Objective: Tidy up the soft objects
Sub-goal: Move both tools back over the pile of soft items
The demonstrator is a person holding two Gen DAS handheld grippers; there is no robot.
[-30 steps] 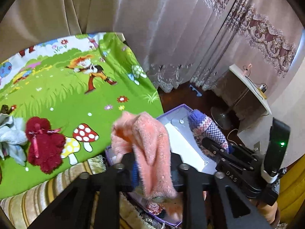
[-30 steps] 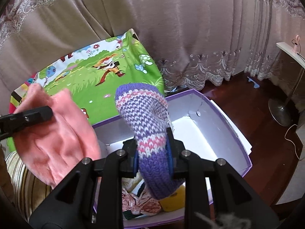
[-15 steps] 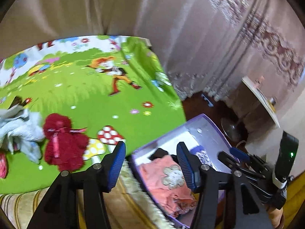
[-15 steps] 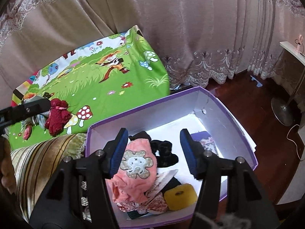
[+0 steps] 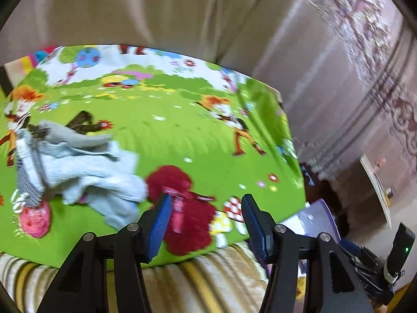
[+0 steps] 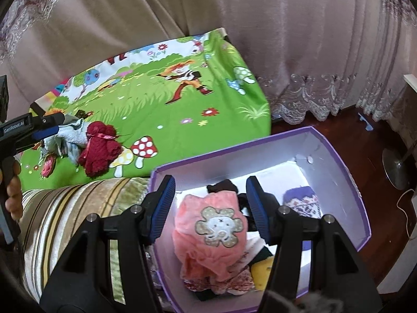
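Note:
My left gripper (image 5: 206,219) is open and empty above the green cartoon mat (image 5: 166,135), just in front of a dark red fluffy item (image 5: 182,208). A pale blue-grey cloth pile (image 5: 78,172) and a small pink item (image 5: 34,221) lie left of it. My right gripper (image 6: 208,206) is open and empty over the purple box (image 6: 336,151). In the box lie a pink fleece piece with a flower patch (image 6: 213,229) and a purple knitted sock (image 6: 302,200). The red item (image 6: 100,148) and the left gripper (image 6: 39,127) also show in the right wrist view.
The mat lies on a striped beige cushion (image 6: 67,214). Curtains (image 6: 234,26) hang behind. The box stands beside the cushion over dark wooden floor (image 6: 346,135). A fan base (image 6: 396,167) and a white table (image 5: 375,182) stand to the right. A yellow sponge (image 6: 263,271) lies in the box.
Both grippers let go of the pink fleece and the purple sock, which now lie in the box. My left gripper has swung left over the mat toward the red item.

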